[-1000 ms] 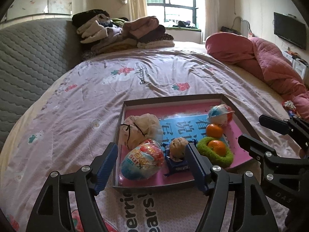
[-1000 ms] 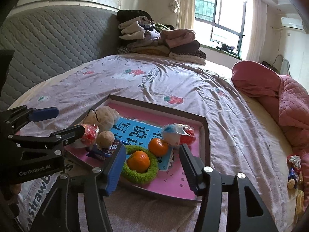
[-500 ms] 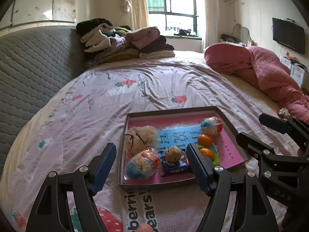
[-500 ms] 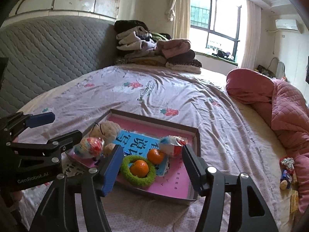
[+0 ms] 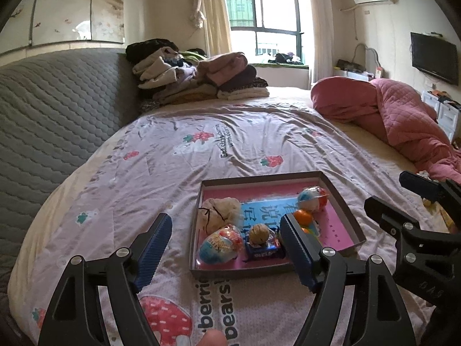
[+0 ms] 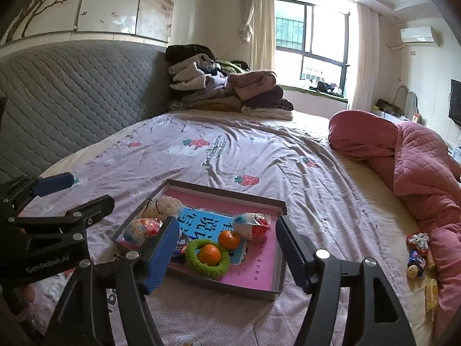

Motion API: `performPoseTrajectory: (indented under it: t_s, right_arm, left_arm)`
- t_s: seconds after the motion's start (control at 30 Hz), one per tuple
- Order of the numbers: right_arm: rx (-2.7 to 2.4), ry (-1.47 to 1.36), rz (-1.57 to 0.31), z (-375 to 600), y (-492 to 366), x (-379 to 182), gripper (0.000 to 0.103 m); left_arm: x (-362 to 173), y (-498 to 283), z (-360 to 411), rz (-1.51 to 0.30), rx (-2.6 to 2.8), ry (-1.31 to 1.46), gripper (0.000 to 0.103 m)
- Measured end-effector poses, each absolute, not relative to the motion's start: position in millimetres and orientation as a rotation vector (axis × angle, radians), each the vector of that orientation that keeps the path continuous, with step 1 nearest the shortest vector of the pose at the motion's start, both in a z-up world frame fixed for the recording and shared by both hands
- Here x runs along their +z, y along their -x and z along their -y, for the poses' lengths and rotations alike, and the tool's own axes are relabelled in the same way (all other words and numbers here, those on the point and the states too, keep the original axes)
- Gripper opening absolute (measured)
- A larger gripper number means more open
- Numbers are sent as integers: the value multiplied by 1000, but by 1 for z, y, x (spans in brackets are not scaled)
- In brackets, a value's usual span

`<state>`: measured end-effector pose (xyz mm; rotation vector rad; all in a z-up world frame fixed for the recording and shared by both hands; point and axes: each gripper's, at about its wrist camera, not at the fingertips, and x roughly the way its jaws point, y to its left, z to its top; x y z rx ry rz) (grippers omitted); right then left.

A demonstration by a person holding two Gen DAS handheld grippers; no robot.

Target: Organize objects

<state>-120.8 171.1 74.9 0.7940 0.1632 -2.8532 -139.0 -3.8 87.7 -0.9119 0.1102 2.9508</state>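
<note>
Tray (image 5: 350,221) of toys ahead of both spread, empty hand-held grippers, left (image 5: 225,243), right (image 6: 227,248)

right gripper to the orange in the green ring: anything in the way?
Nothing visible blocks it. The right gripper is open and empty, held above the near side of the tray. The orange sits in the green ring, top exposed. A second orange lies just behind the ring, apart from it.

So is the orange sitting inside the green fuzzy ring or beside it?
Inside: one orange sits in the green fuzzy ring; the second orange rests just outside it.
</note>
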Motion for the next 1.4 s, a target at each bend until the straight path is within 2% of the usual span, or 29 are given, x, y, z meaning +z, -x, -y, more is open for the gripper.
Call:
performPoseTrajectory:
  t_s: [0.43,1.4]
  right_arm:
    - [-2865,-792,-129,-178,94,82,70]
    - [-2886,-889,-121,-190,89,28,71]
  left_arm:
    - [89,109,3,-70,2963,907,79]
    - [26,107,4,-53,2939,1014,79]
